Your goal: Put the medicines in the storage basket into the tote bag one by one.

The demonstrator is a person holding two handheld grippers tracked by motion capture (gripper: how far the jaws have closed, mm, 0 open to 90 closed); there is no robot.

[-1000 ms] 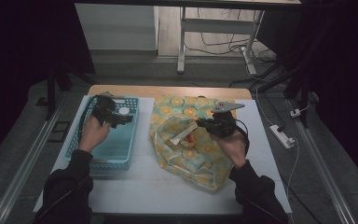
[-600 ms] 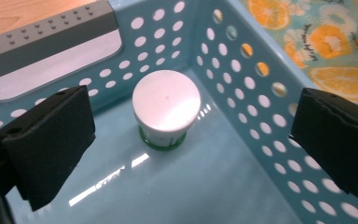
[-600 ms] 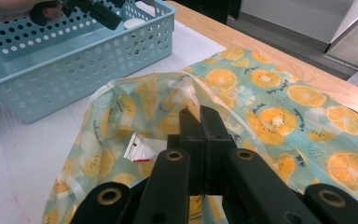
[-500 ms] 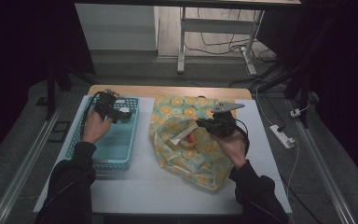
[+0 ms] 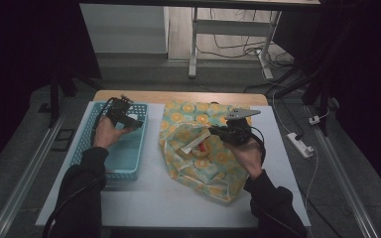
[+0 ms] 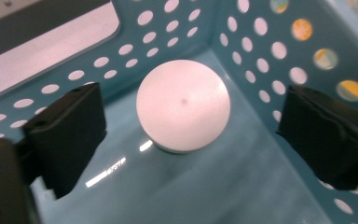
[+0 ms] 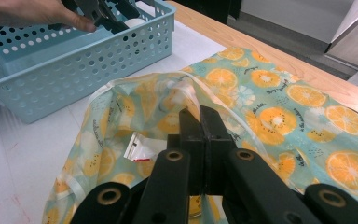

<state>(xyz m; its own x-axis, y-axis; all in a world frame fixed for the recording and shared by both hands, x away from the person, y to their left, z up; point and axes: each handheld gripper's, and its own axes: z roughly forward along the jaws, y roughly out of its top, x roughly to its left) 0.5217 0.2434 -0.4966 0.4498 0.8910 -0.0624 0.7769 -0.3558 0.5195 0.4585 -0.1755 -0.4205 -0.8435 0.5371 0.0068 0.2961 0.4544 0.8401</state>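
A round white lid or cap (image 6: 182, 111) sits on the glossy floor of the light-blue basket (image 6: 261, 56), close to a corner where two perforated walls meet. Its top is flat and smooth with one tiny dark dot near the middle, and a thin greenish edge peeks out beneath its rim. It stands level, apart from both walls.

The left gripper (image 6: 186, 140) hangs over it with the jaws wide on either side of the cap, neither pad touching it; they have just been closing a little, and the cap lies free between them. From above, the left gripper (image 5: 121, 113) reaches into the far end of the basket (image 5: 99, 163), which stands on the white table (image 5: 154, 198).

Just beside the basket lies a pouch of clear plastic and fabric printed with orange slices (image 5: 198, 148). The right gripper (image 7: 200, 140) is clamped on its upper layer at the mouth, jaws pressed together with the material pinched between them. Inside the pouch (image 7: 279, 121) a small clear packet with a red strip (image 7: 139, 148) shows through. The right gripper (image 5: 223, 133) bears a grey three-cornered plate (image 5: 242, 113) on top, and a cable trails back from it.
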